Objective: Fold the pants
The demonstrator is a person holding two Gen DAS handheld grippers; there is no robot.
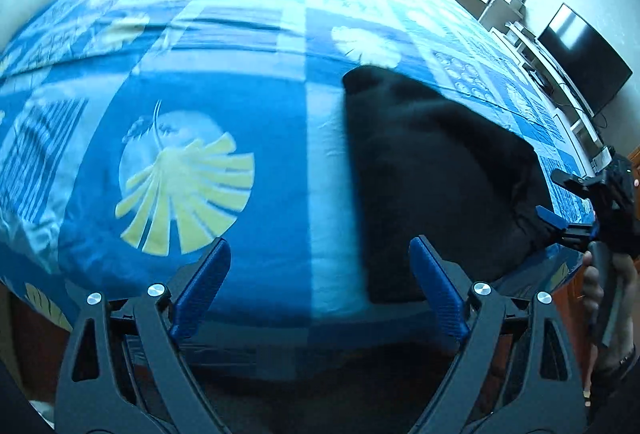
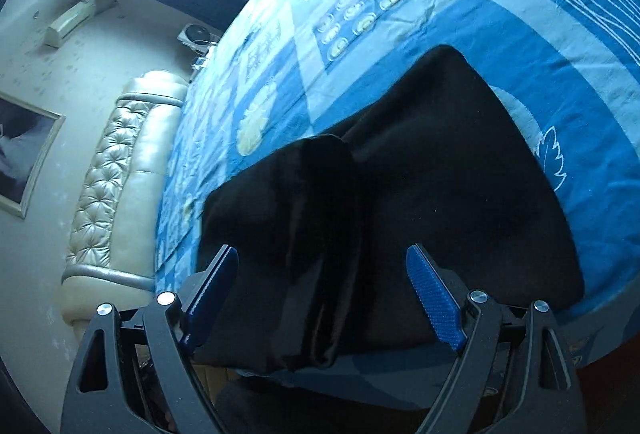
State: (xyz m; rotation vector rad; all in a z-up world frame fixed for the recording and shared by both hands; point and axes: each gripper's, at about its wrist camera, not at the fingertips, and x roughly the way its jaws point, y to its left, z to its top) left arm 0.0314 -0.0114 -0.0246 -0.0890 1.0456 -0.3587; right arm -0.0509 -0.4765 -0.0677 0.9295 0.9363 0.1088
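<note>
So the black pants (image 1: 436, 170) are lying in a soft folded heap on the bed (image 1: 224, 82), right at its near corner, with one end reaching the bed's front edge. From the right wrist view the pants (image 2: 420, 202) fill most of the middle, a rumpled fold (image 2: 304, 234) running down toward the edge. The fabric looks matte and a bit fuzzy, though the motion blur makes it hard to say for sure.

The left tool (image 1: 320, 290) hangs just off the front edge with its jaws spread wide, nothing between the ribbed blue pads (image 1: 202, 294); loads of open bedspread to its left and ahead. The right tool (image 2: 322, 298) is also wide apart and holding nothing, sitting over the near end of the pants.

Bedspread is a smooth blue patchwork print with pale yellow fan shapes (image 1: 188, 186). No readable writing anywhere. A padded cream headboard (image 2: 116, 170) and a dark TV (image 1: 584, 54) sit well apart from the pants.
</note>
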